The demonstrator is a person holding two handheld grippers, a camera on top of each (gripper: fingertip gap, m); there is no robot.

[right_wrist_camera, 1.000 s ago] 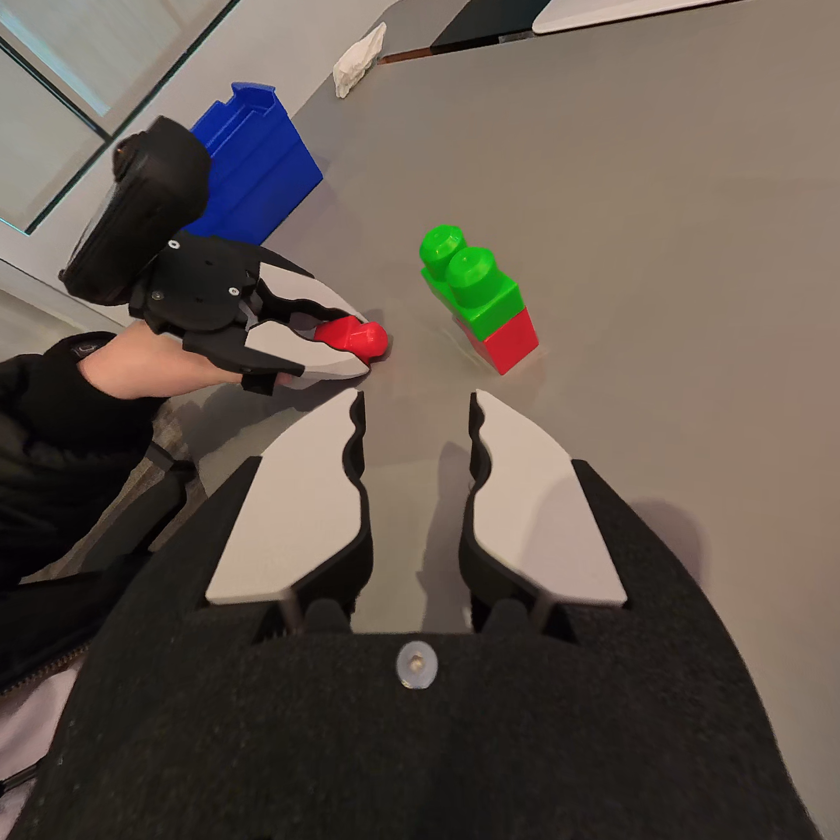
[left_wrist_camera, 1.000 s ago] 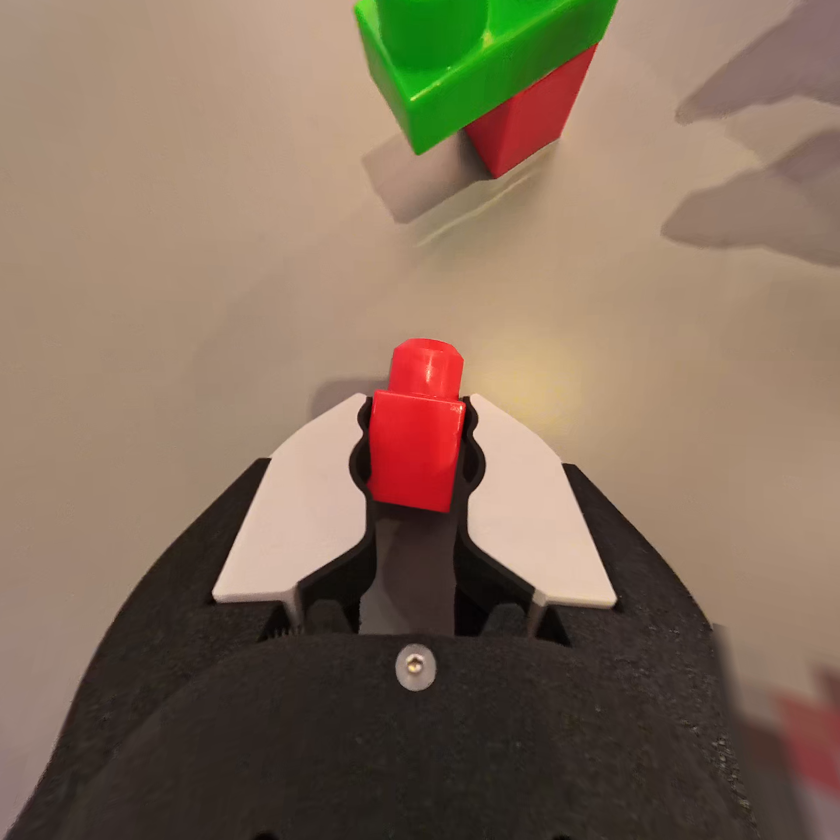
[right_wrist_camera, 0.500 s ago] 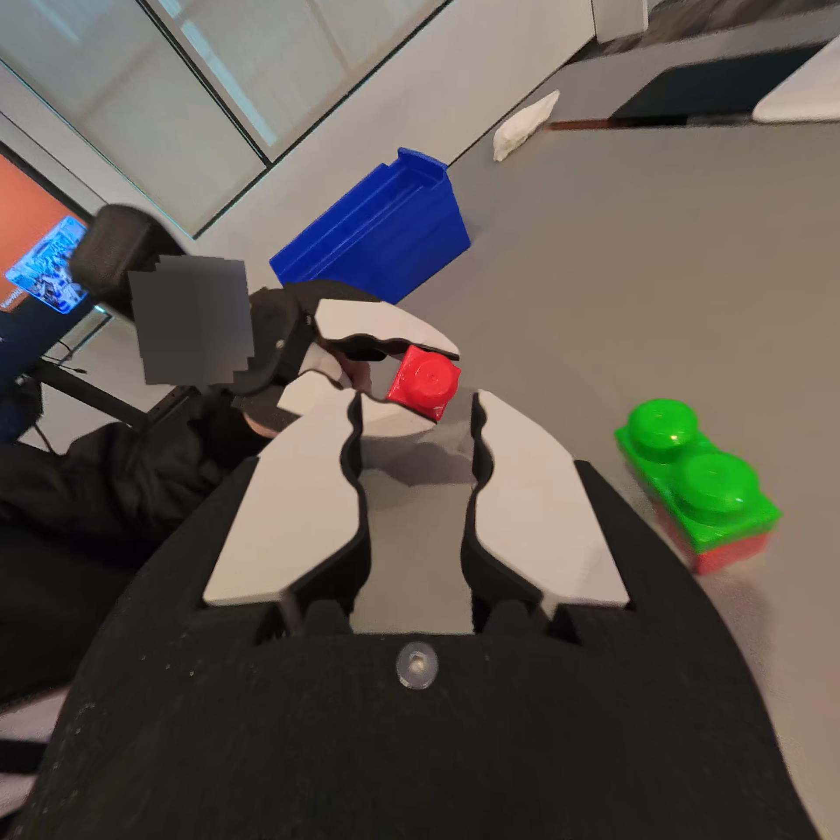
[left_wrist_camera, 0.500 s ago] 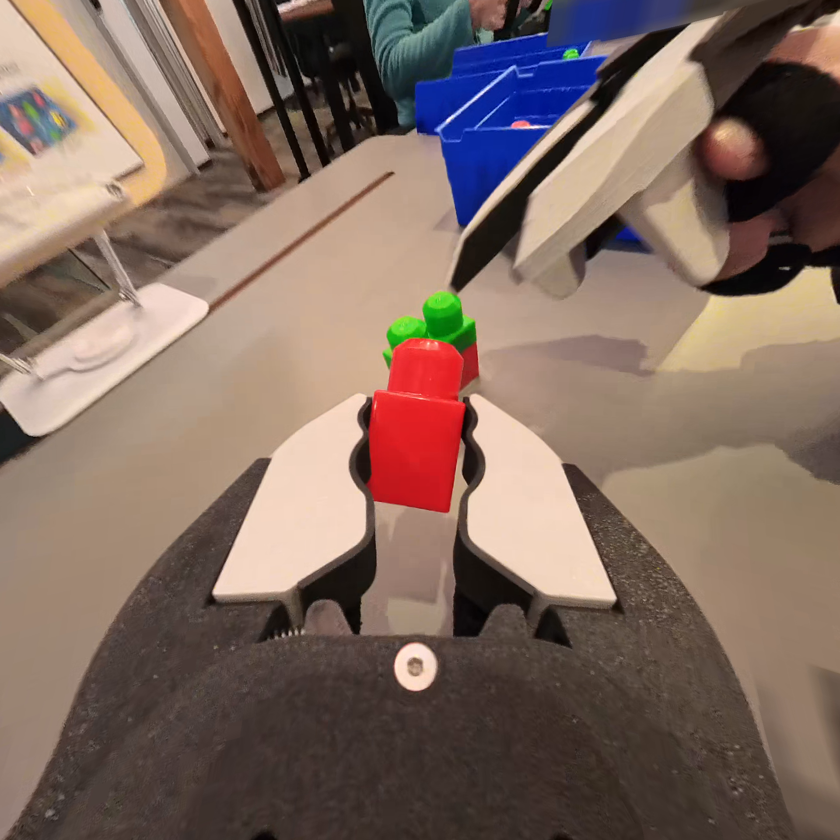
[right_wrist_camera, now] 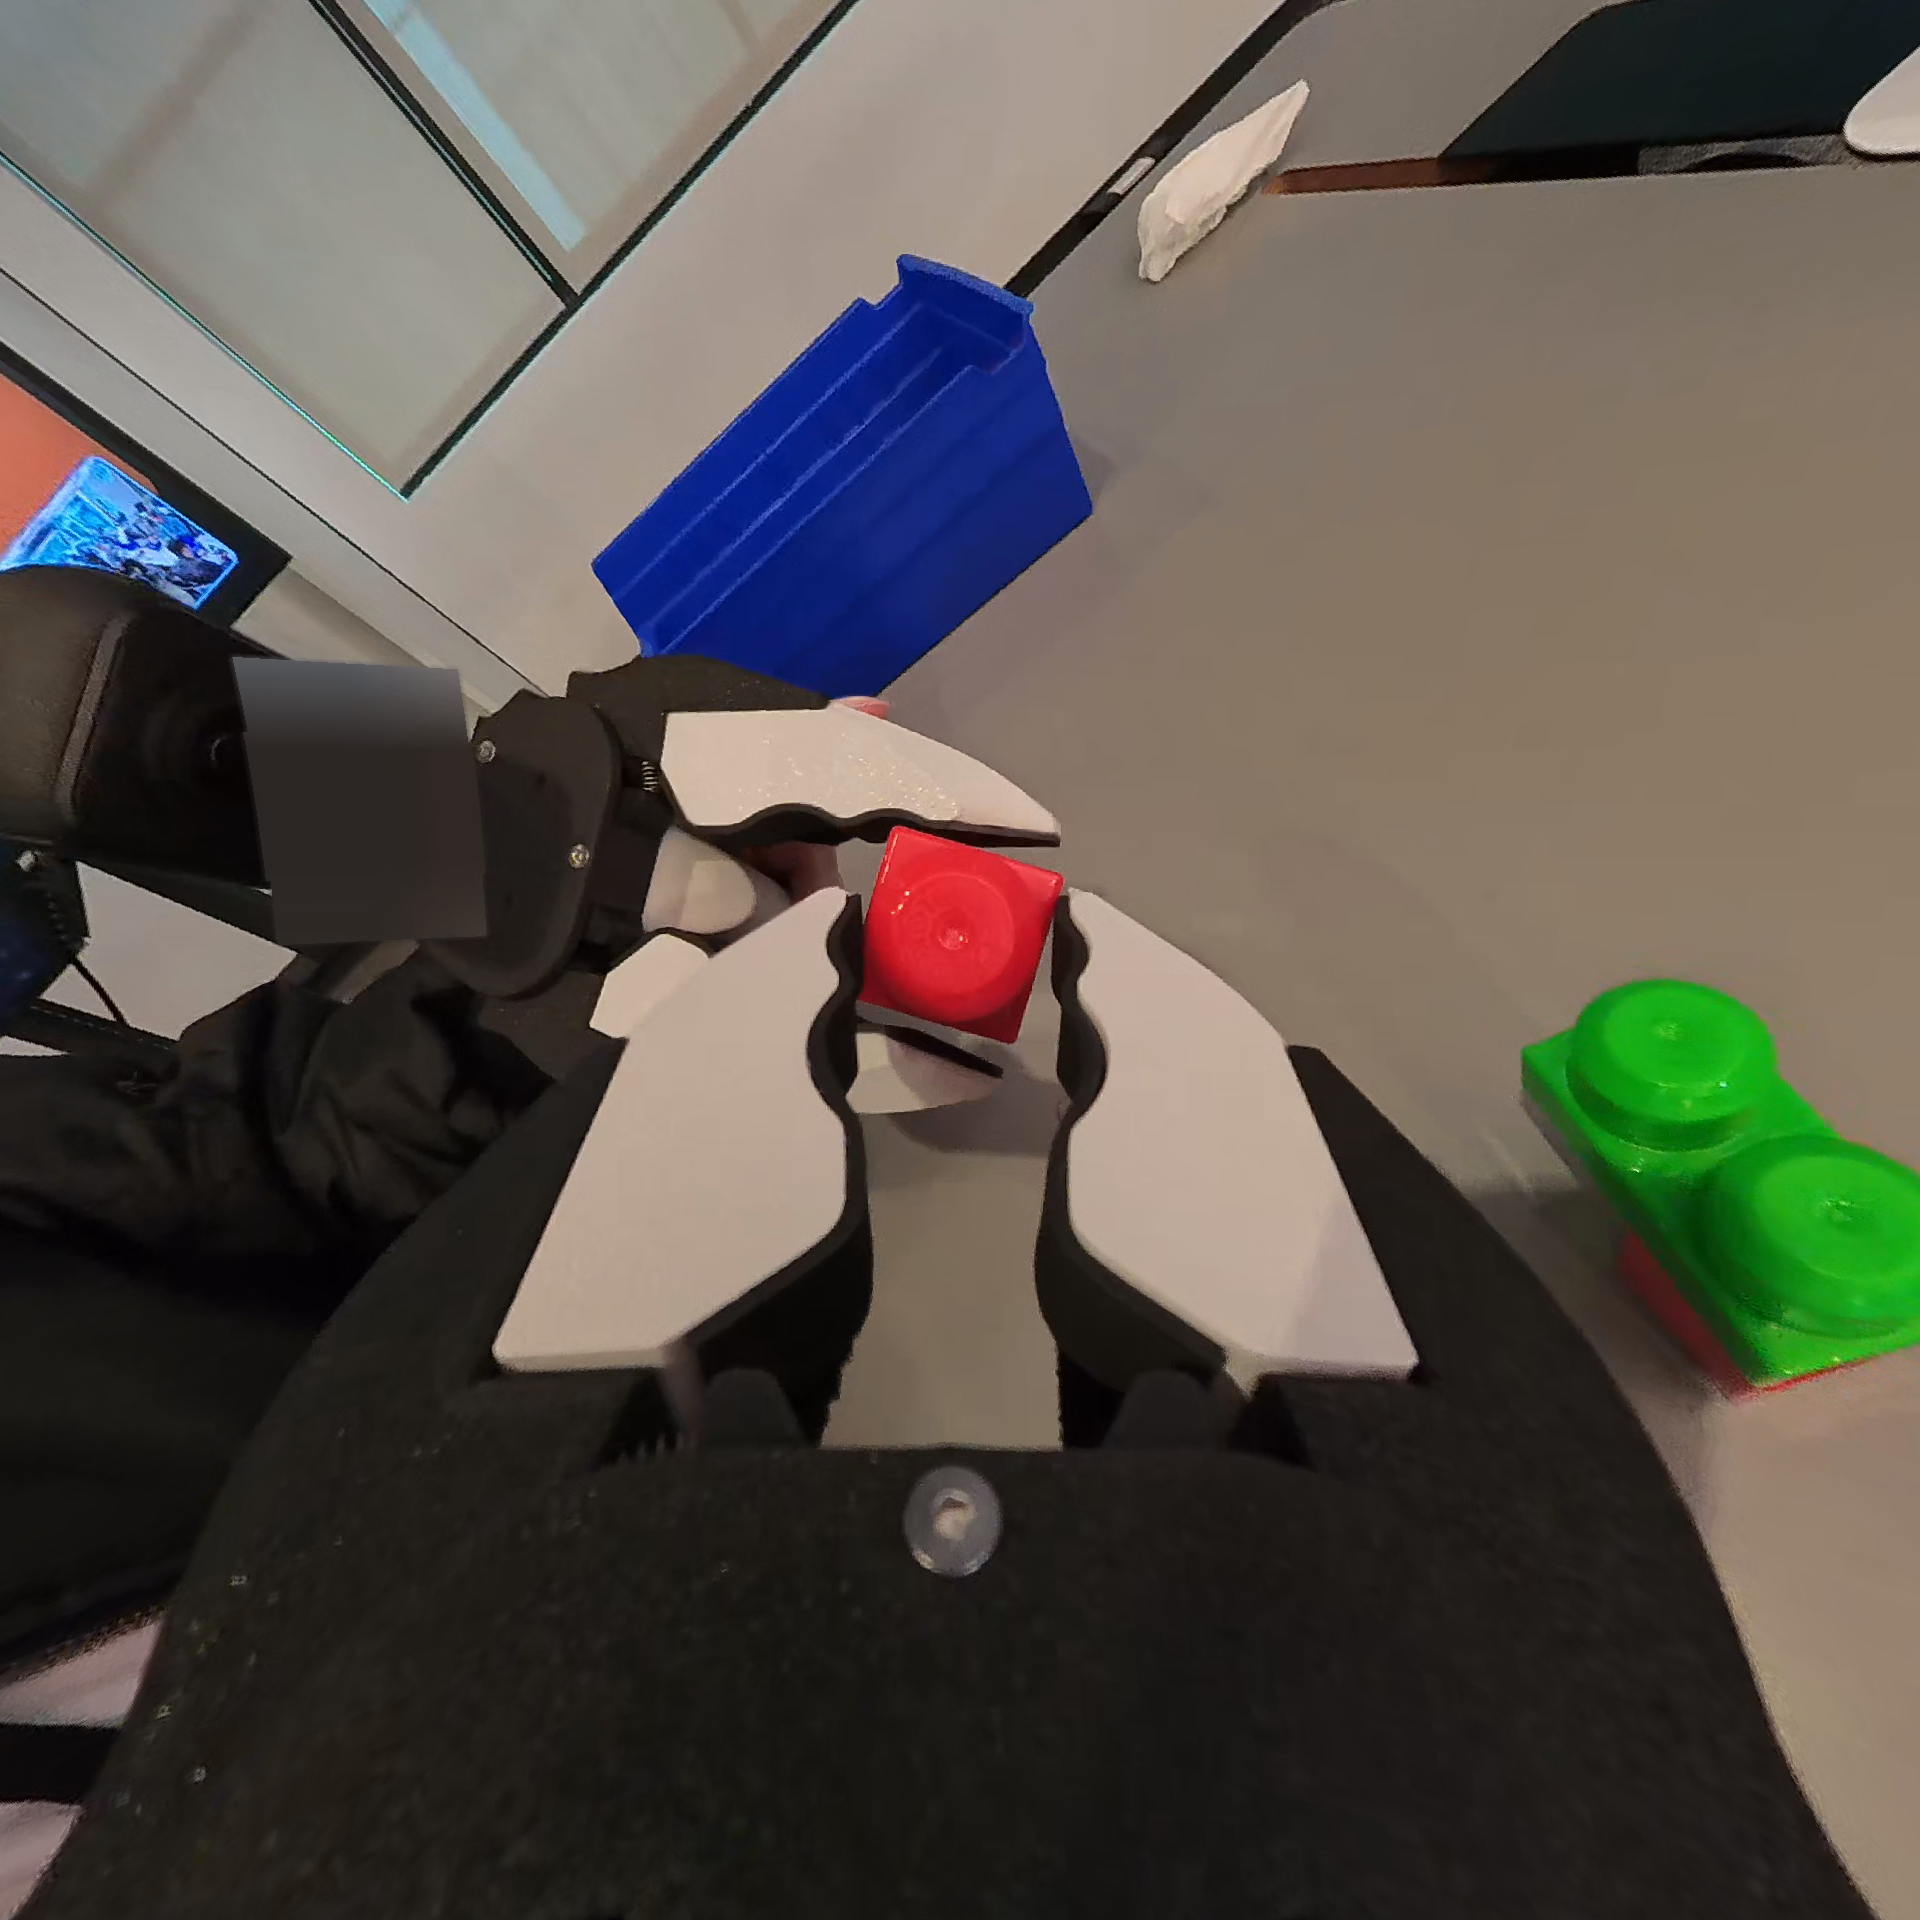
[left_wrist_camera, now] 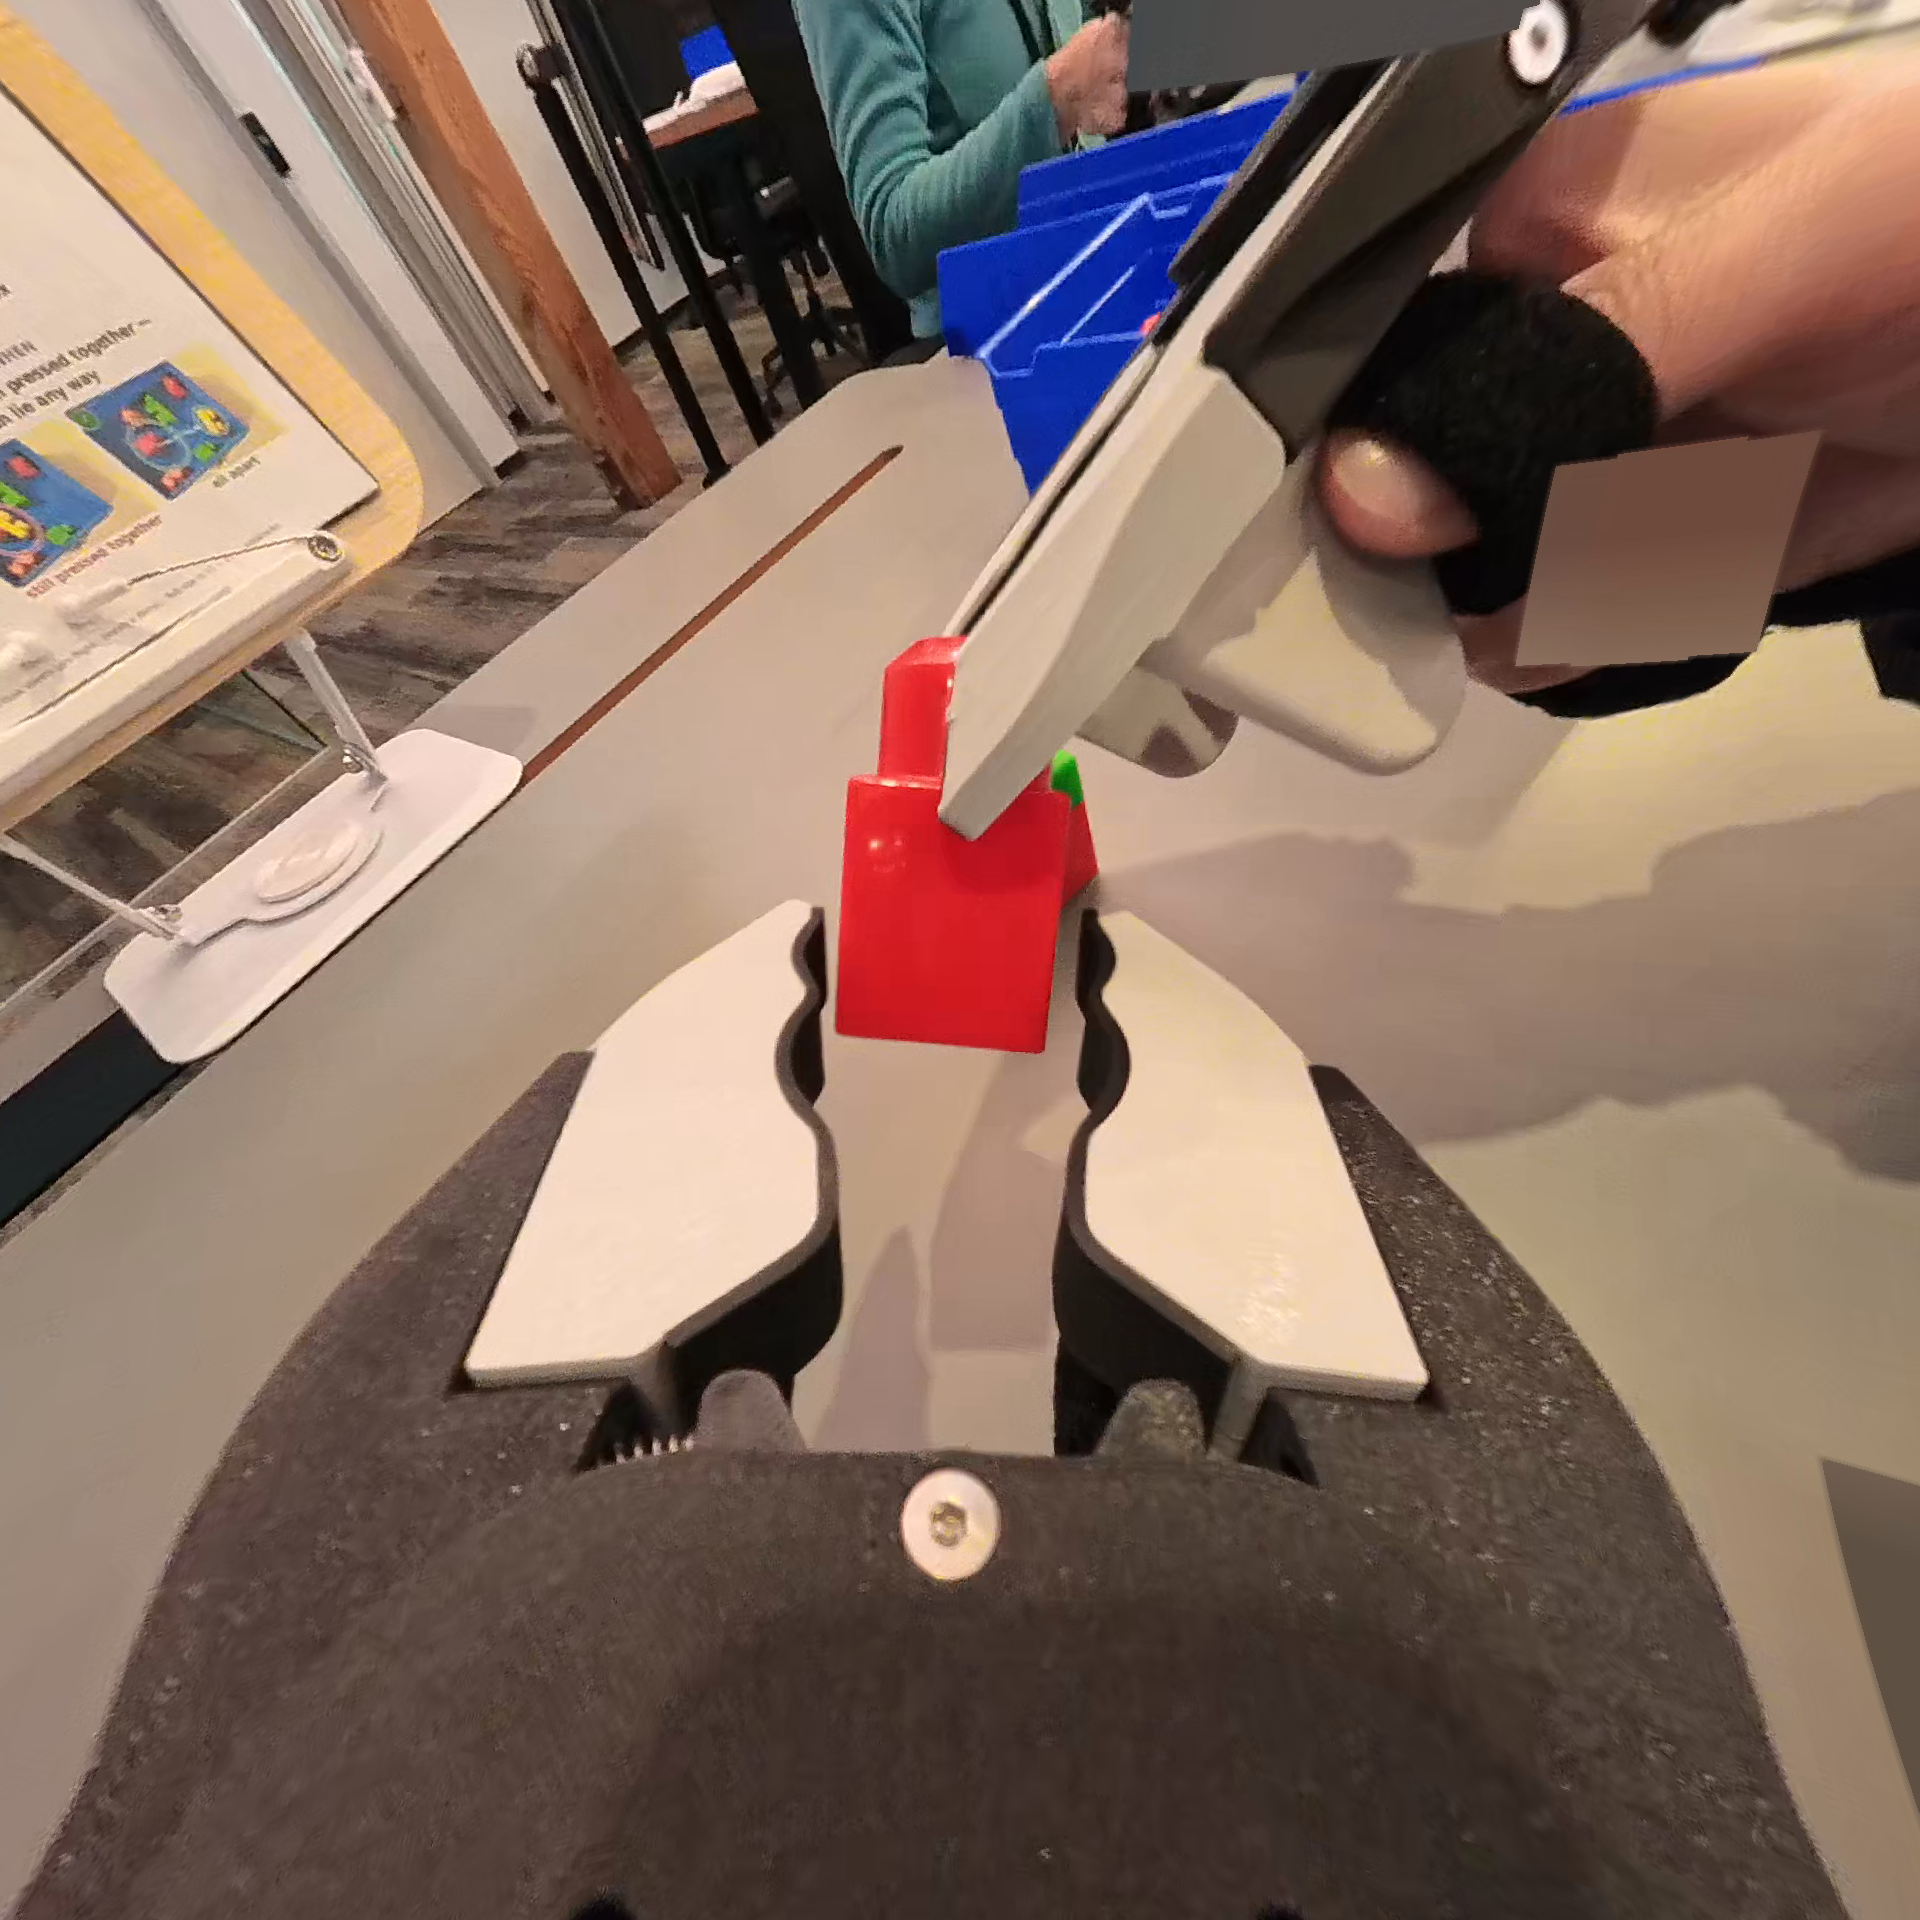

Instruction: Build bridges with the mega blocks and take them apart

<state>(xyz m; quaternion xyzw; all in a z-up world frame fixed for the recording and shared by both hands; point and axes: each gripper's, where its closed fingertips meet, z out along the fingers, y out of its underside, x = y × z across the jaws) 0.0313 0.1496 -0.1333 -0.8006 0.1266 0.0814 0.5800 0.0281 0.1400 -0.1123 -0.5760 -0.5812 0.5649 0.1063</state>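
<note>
A small red single-stud block (left_wrist_camera: 945, 935) hangs above the grey table (left_wrist_camera: 623, 1039), stud up. My left gripper (left_wrist_camera: 951, 920) is open: its pads stand on either side of the block with a thin gap on each side. My right gripper (right_wrist_camera: 956, 904) is shut on the same red block (right_wrist_camera: 956, 940), both pads pressing its sides; one of its fingers (left_wrist_camera: 1091, 623) reaches down over the block in the left wrist view. The left gripper's upper finger (right_wrist_camera: 831, 769) shows behind the block in the right wrist view. A green two-stud block (right_wrist_camera: 1745, 1174) sits on another red block (right_wrist_camera: 1673, 1320) on the table.
A blue bin (right_wrist_camera: 862, 488) stands at the table's far side, and more blue bins (left_wrist_camera: 1060, 343) show behind the right hand. A white crumpled wad (right_wrist_camera: 1216, 177) lies farther back. A board on a white stand (left_wrist_camera: 301, 842) is at the left edge. A person in teal (left_wrist_camera: 935, 135) sits beyond.
The left gripper lifted the red block off the table and held it up. The right gripper moved in and shut on it, and the left pads have opened off it.
</note>
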